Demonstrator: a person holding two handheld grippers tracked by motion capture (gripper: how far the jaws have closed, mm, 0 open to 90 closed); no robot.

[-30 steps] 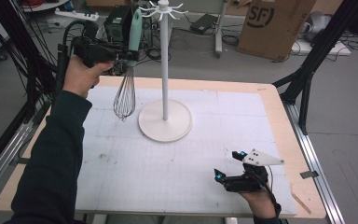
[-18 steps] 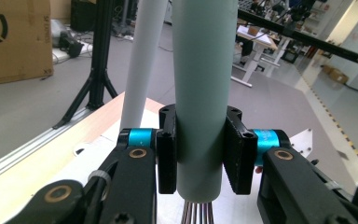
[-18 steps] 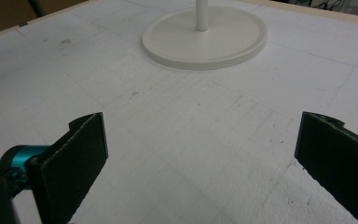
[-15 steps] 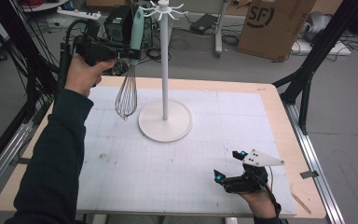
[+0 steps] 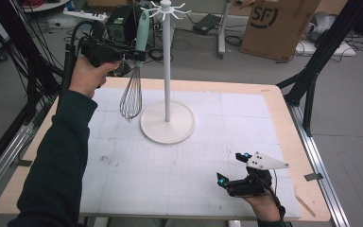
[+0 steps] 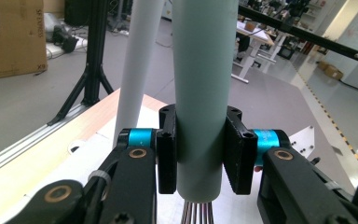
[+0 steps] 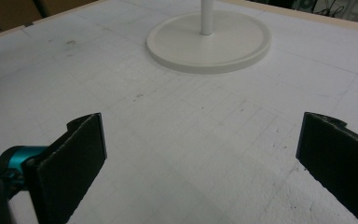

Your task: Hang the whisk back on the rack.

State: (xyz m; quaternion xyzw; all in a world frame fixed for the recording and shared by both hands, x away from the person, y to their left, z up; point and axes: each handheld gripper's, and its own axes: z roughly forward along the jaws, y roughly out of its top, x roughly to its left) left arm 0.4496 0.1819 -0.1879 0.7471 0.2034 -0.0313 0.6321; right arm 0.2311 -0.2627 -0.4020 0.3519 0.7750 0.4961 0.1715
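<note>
The whisk [image 5: 134,71] is held upright in the air above the far left part of the tabletop [image 5: 264,101], its mint-green handle [image 6: 200,93] up and its wire head hanging down, just beside the white pole of the hook stand [image 5: 166,71]. The handle is clamped between the pads of the left tongs [image 5: 139,54], which are closed on it from both sides, as is seen closely in the left gripper view [image 6: 200,156]. Compared with the earlier frames, the whisk is found in nearly the same place: no clear shift is made out, and the grip is unchanged. The top of the handle is seen close under the ring of hooks [image 5: 166,9] at the stand's head; whether it touches a hook cannot be told. The stand's round base [image 5: 168,125] is set on the white mat [image 5: 170,170]. The right tongs [image 5: 234,170] are held low over the near right corner of the mat, spread wide with nothing between them [image 7: 200,154], and are likewise unmoved since the earlier frames.
</note>
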